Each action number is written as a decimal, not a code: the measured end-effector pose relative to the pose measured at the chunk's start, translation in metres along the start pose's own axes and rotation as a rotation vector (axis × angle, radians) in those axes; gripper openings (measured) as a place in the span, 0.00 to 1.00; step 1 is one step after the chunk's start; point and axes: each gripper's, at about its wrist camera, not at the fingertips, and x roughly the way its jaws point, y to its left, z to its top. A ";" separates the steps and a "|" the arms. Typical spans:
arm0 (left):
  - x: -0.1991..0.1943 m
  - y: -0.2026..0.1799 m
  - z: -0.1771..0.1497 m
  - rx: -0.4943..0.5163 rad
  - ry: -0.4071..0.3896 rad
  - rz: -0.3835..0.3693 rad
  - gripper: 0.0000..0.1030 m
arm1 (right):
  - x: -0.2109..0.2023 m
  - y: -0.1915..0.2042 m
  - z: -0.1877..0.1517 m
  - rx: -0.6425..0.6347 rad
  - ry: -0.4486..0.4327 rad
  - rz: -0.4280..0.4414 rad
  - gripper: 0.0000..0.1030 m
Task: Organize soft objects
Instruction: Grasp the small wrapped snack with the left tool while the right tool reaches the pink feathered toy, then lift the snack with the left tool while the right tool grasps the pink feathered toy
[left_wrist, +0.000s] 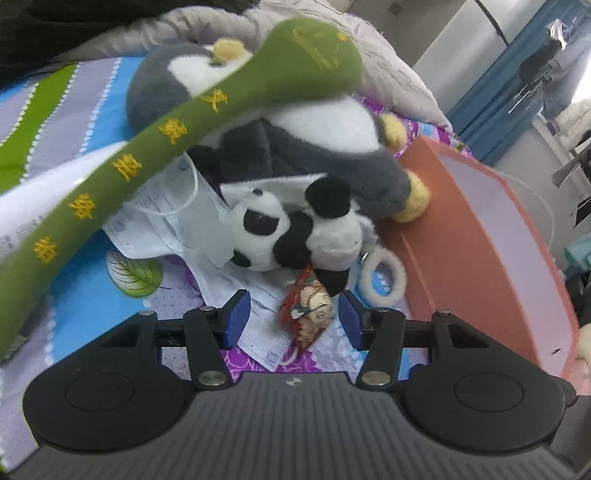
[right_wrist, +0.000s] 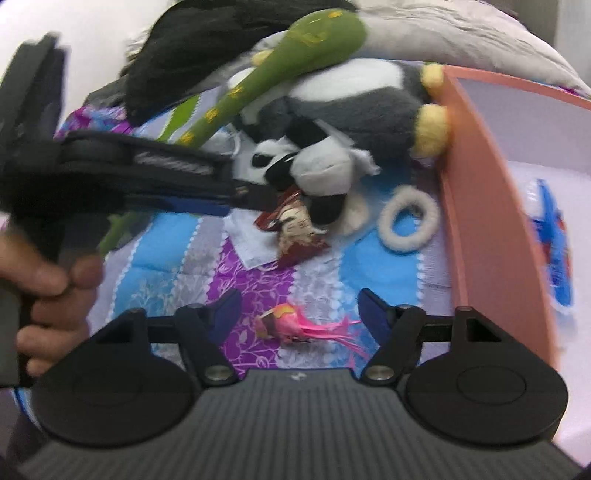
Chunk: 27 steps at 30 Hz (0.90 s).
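A pile of soft toys lies on a patterned bedsheet. A small panda plush (left_wrist: 291, 229) lies in front of a large grey-and-white plush (left_wrist: 321, 147), under a long green plush stick (left_wrist: 147, 151) with yellow writing. My left gripper (left_wrist: 293, 317) is open around a small red-and-white pouch (left_wrist: 308, 314), just below the panda. It shows from the side in the right wrist view (right_wrist: 258, 195). My right gripper (right_wrist: 299, 317) is open over a small pink feathered toy (right_wrist: 295, 325). A white fluffy ring (right_wrist: 408, 219) lies near the salmon box (right_wrist: 491, 206).
White face masks and papers (left_wrist: 173, 221) lie under the toys. The box holds a blue-and-red item (right_wrist: 554, 236). A grey duvet (left_wrist: 369, 48) is heaped behind the pile. A black garment (right_wrist: 207, 40) lies at the far left.
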 end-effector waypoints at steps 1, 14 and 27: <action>0.005 0.001 -0.002 -0.005 0.005 -0.006 0.57 | 0.003 0.001 -0.002 -0.014 -0.003 0.002 0.65; 0.038 -0.008 -0.006 -0.011 0.049 -0.045 0.38 | 0.018 0.012 -0.020 -0.112 0.059 0.067 0.51; -0.009 -0.026 -0.024 -0.051 -0.011 -0.002 0.33 | -0.022 0.017 -0.020 -0.076 0.001 0.033 0.50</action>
